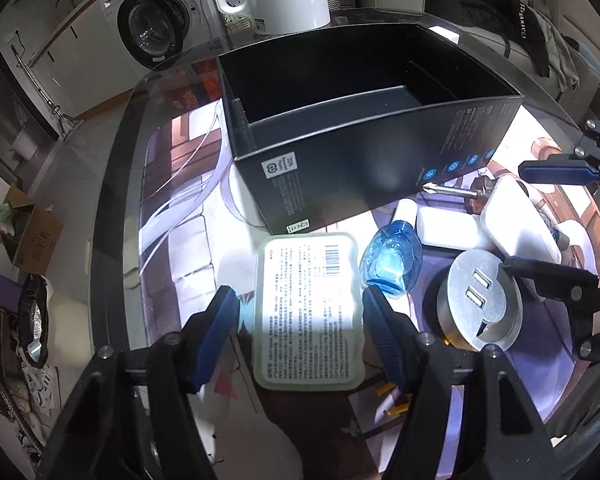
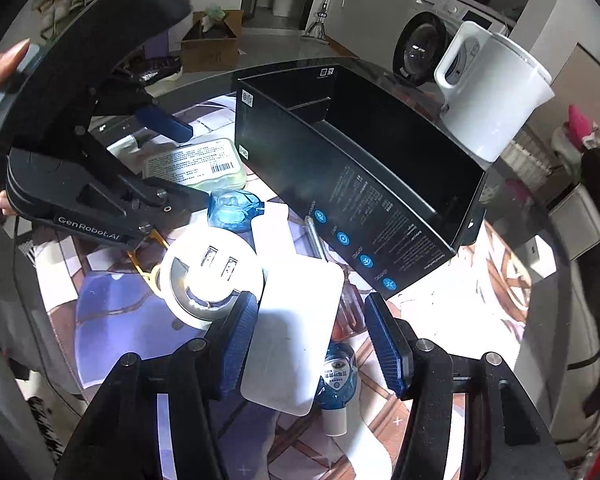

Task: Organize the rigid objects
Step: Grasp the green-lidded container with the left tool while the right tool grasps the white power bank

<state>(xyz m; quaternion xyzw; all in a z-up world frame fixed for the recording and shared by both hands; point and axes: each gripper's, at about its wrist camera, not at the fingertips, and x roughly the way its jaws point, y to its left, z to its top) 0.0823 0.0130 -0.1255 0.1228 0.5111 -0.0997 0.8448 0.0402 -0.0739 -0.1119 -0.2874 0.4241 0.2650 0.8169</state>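
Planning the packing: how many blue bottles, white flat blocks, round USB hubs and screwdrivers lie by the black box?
Blue bottles: 2
White flat blocks: 2
Round USB hub: 1
Screwdriver: 1
Total: 6

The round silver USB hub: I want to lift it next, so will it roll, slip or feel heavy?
The round silver USB hub lies flat on its base on the glass table, so it probably won't roll. Its smooth, shiny, curved side may slip between flat pads. It looks like solid metal, so likely heavy for its size.
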